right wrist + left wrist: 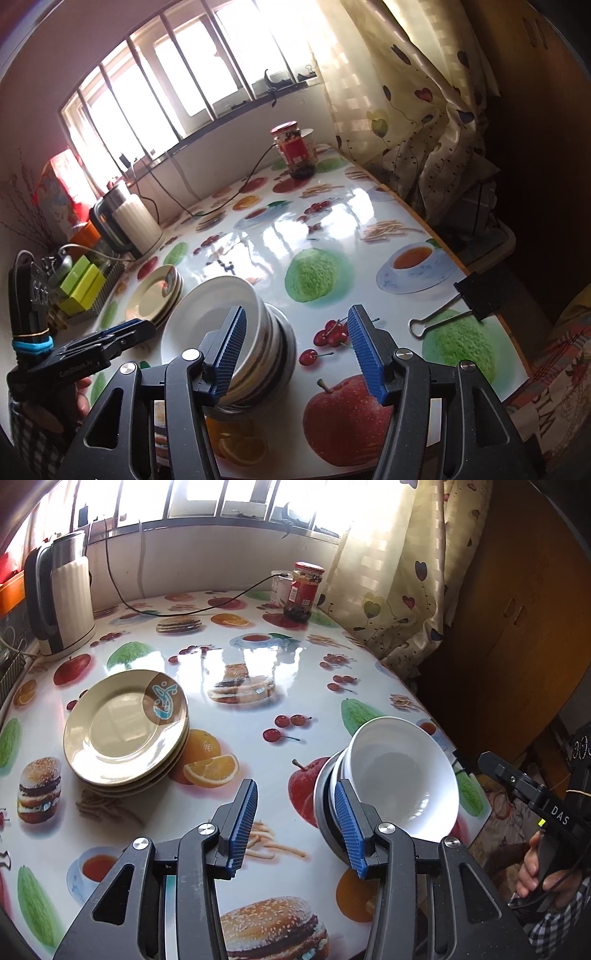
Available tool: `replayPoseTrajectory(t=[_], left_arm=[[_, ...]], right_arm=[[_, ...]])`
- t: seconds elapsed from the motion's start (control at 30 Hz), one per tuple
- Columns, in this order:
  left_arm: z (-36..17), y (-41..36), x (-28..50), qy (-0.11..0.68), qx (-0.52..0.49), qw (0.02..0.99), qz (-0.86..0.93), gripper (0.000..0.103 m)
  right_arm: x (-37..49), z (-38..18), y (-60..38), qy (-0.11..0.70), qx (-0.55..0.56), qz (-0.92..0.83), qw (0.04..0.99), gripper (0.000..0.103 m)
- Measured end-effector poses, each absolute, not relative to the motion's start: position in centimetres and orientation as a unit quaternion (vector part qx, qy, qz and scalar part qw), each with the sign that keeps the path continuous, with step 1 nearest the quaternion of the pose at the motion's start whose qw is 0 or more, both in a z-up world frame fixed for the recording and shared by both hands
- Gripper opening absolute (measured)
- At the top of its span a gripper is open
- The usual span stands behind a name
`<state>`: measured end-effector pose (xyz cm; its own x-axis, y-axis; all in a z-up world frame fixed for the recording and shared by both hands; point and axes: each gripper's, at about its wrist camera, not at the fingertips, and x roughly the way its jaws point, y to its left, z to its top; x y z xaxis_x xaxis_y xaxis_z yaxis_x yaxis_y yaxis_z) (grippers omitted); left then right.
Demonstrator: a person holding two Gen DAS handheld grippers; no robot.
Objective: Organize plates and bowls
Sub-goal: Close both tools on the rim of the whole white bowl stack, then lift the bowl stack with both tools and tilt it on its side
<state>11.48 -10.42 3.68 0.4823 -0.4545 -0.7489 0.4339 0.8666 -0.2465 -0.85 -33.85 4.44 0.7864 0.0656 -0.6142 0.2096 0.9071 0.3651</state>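
A stack of bowls (pixel 399 786) is sitting near the right edge of the table (pixel 280 657), with a white bowl (pixel 210 317) nested on top and tilting on the darker-rimmed ones under it. A stack of beige plates (pixel 125 731) is resting well apart to the left, the top plate bearing a brown patch with a blue figure.

The left claw (pixel 297 830) is hanging open just beside the bowls, its right blue pad (pixel 349 830) crossing in front of the stack's rim; whether it is touching cannot be told. Nothing is lying between its pads but the printed tablecloth. The right claw (pixel 301 349) is also standing open and holding nothing, its left pad (pixel 229 350) showing in front of the bowl stack while the other is hovering over printed cherries.

Farther back, an electric kettle (pixel 64 594) is standing at the left, its cord trailing across the table toward a red-lidded jar (pixel 303 590) beside the curtain (pixel 399 572). A black binder clip (pixel 461 302) is gripping the table's right edge.
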Motion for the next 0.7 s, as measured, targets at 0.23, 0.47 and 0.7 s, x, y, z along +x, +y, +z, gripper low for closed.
replayPoseTrajectory(t=[0.23, 0.47, 0.7], left_arm=[[1.7, -9.6, 11.9, 0.463, -0.042, 0.846, -0.26, 0.045], [0.1, -9.3, 12.6, 0.487, -0.088, 0.822, -0.282, 0.045], [-0.9, -9.2, 12.9, 0.494, -0.104, 0.814, -0.288, 0.045]], right_arm=[[-1.3, 2.0, -35.6, 0.342, 0.242, -0.043, 0.907, 0.058], [-0.8, -0.4, -35.7, 0.362, 0.274, -0.014, 0.891, 0.058], [-0.3, -1.2, -35.5, 0.365, 0.288, 0.005, 0.886, 0.058]])
